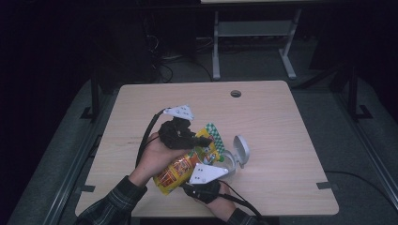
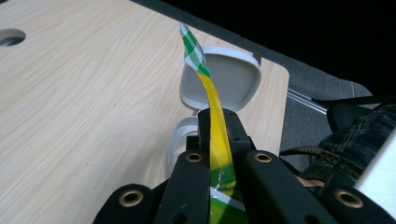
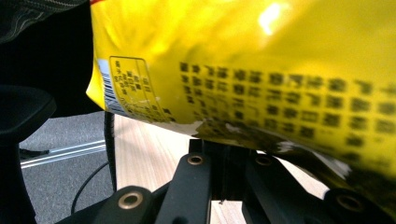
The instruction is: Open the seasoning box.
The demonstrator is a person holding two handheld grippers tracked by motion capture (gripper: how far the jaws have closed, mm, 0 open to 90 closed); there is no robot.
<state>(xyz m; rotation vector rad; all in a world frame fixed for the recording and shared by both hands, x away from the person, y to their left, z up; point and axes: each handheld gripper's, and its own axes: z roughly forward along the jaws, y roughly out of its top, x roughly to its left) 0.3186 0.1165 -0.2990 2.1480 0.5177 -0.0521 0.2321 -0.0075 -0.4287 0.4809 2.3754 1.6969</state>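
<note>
left tongs (image 2: 215, 122): jaws drawn together on the thin edge of a yellow snack bag (image 2: 215, 135). in the left gripper view the bag's edge runs up between the two black jaws as a narrow yellow strip and ends above them in a green-and-white checked corner. pads pressed on both faces of the strip, no gap visible.

right tongs (image 3: 224, 158): jaws close together at the lower edge of the same bag. in the right gripper view the yellow back panel, with black print and a barcode, hangs right over the jaws, and the bag's bottom seam meets the jaw tips. the jaws look closed on that seam, though the contact point is partly hidden by the bag.

high view: left tongs (image 1: 180, 133) at the upper part of the bag (image 1: 180, 171), right tongs (image 1: 202, 187) at its lower end, near the front edge of the worktop (image 1: 281, 140). the bag is held off the worktop between the two tongs, tilted, orange-yellow front face up, checked top corner pointing away from the person. each tongs carries a grey three-cornered plate.

small grey container (image 1: 231, 161) with hinged lid (image 1: 241, 149) stands on the worktop just beside the bag, on its right. lid swung open and upright. in the left gripper view the open container (image 2: 180, 140) sits directly behind the jaws, its lid (image 2: 229, 81) behind the checked corner.
</note>
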